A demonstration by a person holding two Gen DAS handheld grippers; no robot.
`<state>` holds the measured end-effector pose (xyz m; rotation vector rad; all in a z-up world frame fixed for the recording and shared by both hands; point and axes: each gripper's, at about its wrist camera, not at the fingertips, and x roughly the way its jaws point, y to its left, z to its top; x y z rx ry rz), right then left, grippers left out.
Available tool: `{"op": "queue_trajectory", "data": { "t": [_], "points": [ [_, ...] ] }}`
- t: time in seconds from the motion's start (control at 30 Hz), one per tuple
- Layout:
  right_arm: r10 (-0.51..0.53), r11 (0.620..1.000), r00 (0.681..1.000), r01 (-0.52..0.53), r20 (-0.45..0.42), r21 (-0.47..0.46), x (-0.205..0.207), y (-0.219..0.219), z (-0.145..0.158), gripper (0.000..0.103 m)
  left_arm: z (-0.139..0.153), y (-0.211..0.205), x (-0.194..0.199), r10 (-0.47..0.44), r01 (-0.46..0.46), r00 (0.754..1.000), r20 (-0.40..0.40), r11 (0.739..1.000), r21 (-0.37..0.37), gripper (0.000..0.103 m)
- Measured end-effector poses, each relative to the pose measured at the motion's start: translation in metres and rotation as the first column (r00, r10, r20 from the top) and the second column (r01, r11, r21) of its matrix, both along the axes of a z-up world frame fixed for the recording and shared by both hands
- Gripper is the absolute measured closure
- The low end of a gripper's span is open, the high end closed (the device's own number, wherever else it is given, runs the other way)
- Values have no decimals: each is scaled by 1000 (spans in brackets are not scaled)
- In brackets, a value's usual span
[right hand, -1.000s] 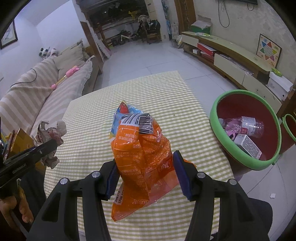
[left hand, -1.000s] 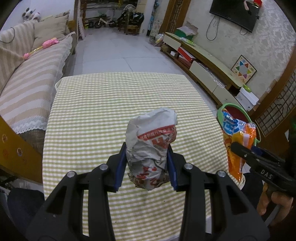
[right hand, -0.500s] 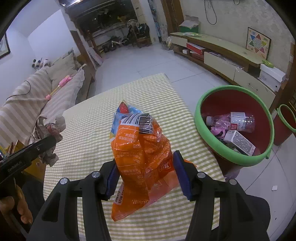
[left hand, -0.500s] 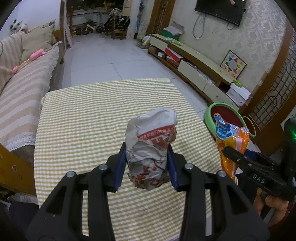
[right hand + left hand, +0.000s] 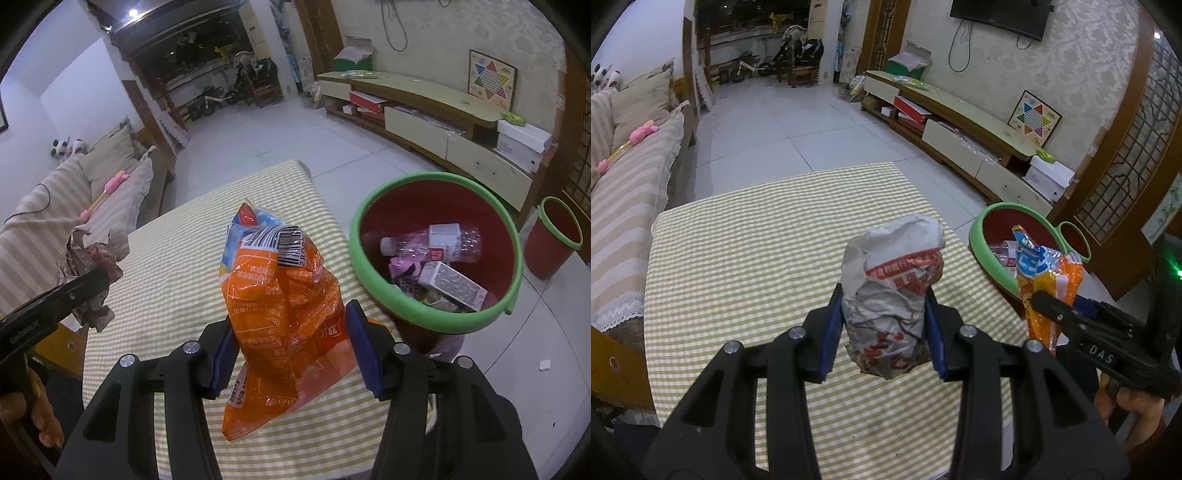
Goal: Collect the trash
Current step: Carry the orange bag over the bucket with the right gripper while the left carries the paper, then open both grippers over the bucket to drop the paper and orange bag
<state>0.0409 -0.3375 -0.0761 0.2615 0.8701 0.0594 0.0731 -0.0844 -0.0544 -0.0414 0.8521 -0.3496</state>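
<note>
My left gripper [image 5: 884,332] is shut on a crumpled white paper wrapper [image 5: 892,291] with red print, held above the checked table [image 5: 746,251]. My right gripper [image 5: 291,350] is shut on an orange snack bag [image 5: 284,306] with a barcode, held above the table's right side. The bag also shows in the left wrist view [image 5: 1045,280], and the wrapper in the right wrist view [image 5: 92,273]. A red bin with a green rim [image 5: 436,317] stands right of the table, holding a plastic bottle [image 5: 439,240] and a small box [image 5: 454,284].
A second smaller red bin [image 5: 554,236] stands further right. A striped sofa [image 5: 624,199] runs along the table's left side. A low TV cabinet [image 5: 967,129] lines the right wall. Tiled floor [image 5: 783,129] lies beyond the table.
Both grippers have moved right toward the green-rimmed bin, each still holding its piece of trash. The bin appears larger and nearer in the right wrist view.
</note>
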Motion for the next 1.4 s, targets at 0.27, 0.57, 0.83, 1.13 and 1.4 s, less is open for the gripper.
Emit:
{"op": "queue_trajectory", "data": {
  "t": [0.27,0.57,0.83,1.13,1.4],
  "points": [
    [-41,999,999,41,-4,25,1,-21,-3,50,5,-12,4,-36,36,999,7,999,18,66],
    [-80,996,997,79,16,38,1,-40,3,50,11,-36,13,-85,84,996,25,996,28,65],
    [-135,991,990,135,39,0,5,-73,8,50,13,-65,24,-139,139,990,35,990,0,65],
    [-223,975,972,222,75,21,21,-129,15,50,4,-136,57,-248,246,969,-12,965,-89,65],
    [-243,970,968,241,59,41,53,-162,10,44,-12,-193,93,-283,275,957,-67,955,-108,44]
  ]
}}
